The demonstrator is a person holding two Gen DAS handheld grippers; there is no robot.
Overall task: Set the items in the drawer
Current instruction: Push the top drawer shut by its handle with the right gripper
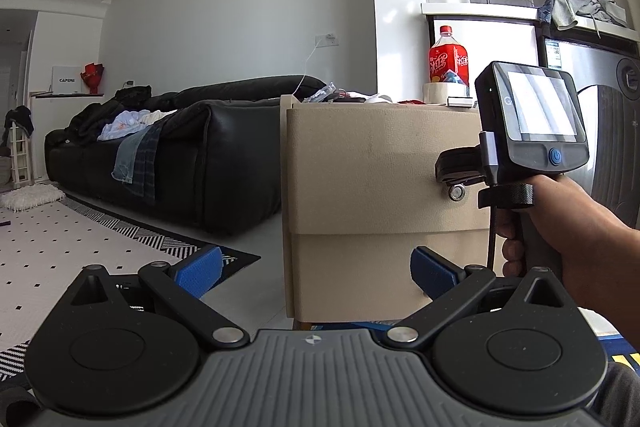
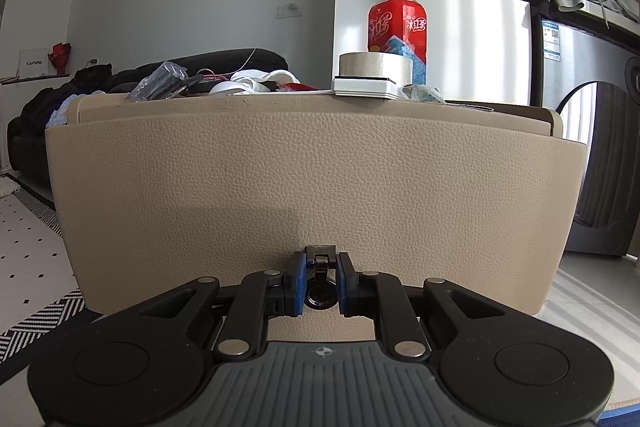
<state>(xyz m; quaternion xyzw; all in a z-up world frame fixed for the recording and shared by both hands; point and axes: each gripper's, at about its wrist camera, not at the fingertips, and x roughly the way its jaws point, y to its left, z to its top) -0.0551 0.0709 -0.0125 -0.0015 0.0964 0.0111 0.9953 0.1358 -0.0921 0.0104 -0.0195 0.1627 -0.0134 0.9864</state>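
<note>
A beige leather-look cabinet (image 2: 312, 179) fills the right wrist view, its drawer front pulled slightly out from the body. My right gripper (image 2: 320, 291) is shut on the drawer's round metal knob (image 2: 320, 294). On top lie a tape roll (image 2: 374, 65), a white box (image 2: 364, 87), a plastic bag (image 2: 160, 81) and other small items. In the left wrist view my left gripper (image 1: 316, 271) is open and empty, low in front of the cabinet's (image 1: 360, 195) left corner. The right gripper (image 1: 460, 173) shows there at the knob (image 1: 455, 193).
A red drink bottle (image 2: 396, 21) stands behind the tape roll. A black sofa (image 1: 160, 155) with clothes is to the left, on a patterned rug (image 1: 80, 247). A washing machine (image 2: 592, 147) stands to the right of the cabinet.
</note>
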